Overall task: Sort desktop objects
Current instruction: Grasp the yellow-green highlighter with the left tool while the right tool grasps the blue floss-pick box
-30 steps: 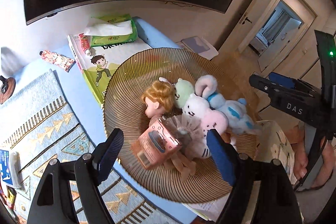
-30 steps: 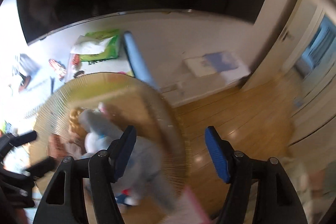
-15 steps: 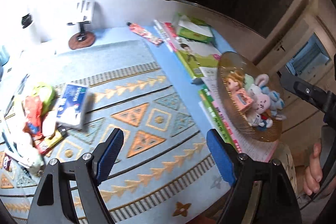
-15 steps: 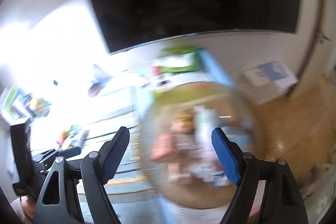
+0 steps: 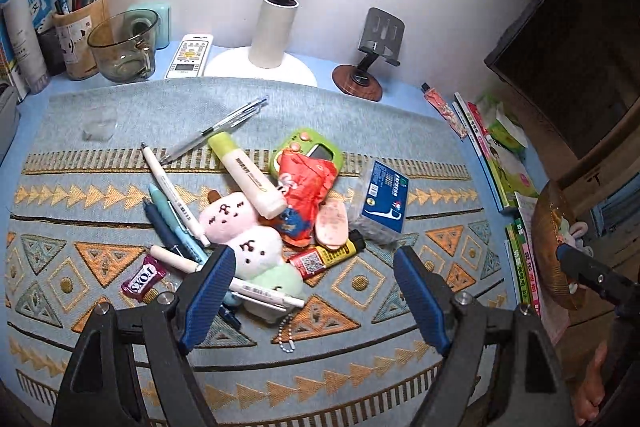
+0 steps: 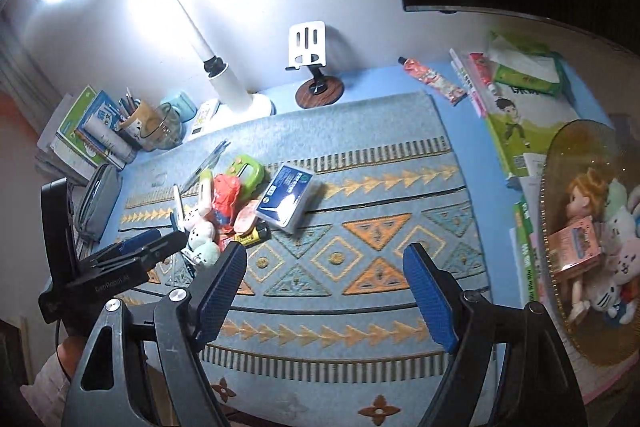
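a second ago both cameras looked into the amber wire basket [image 6: 560,163] of dolls; both now look down on the patterned mat [image 5: 400,131]. the left gripper [image 5: 312,287] hangs over the heap of loose items [image 5: 256,203] at mid-mat, jaws wide apart, nothing between them. the right gripper [image 6: 326,287] stands equally wide and empty over bare mat, well apart from the heap. the left view alone resolves the heap: pens, a yellow highlighter [image 5: 248,175], a pink plush [image 5: 228,219], a blue box [image 5: 384,197]. the right view alone shows the basket's contents, a blond doll [image 6: 588,191] among plush animals. in the left view the basket is cut off at the right edge; heap detail is small in the right view.
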Demonstrator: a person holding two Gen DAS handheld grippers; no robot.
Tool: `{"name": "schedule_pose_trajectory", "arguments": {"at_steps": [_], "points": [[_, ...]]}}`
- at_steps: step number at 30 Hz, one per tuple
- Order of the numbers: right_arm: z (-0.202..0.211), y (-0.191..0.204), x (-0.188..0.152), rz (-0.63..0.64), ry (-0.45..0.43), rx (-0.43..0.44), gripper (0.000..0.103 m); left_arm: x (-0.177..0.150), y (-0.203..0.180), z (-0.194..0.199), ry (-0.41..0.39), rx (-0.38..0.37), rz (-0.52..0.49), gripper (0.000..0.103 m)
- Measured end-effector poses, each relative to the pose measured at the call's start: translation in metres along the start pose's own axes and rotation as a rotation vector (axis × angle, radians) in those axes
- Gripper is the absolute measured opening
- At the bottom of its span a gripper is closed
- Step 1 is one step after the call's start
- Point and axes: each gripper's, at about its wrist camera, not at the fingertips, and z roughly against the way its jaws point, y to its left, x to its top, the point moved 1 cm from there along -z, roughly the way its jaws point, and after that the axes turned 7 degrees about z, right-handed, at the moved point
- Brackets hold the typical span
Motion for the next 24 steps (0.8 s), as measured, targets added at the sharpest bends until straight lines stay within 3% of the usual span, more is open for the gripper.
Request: {"name": "schedule_pose_trajectory", "arguments": {"at_steps": [4, 11, 18, 24], "points": [[-0.023, 0.016, 0.001, -0.021, 0.029, 0.009, 0.080, 0.020, 0.020, -0.015, 0.008, -0.039, 0.026, 0.080], [-0.052, 0.036, -0.003, -0.072, 0.070, -0.021, 0.080, 0.060, 0.052, -0.072, 0.048, -0.011, 0.104, 0.078], [-0.065, 0.039, -0.002, -0.121, 0.050, -0.091, 0.080, 0.059, 0.070, -0.107, 0.089, 0.011, 0.176, 0.050], [-0.089, 0.044, 0.013, -0.129, 0.032, -0.086, 0.063, 0.055, 0.065, -0.112, 0.066, 0.042, 0.135, 0.049]]}}
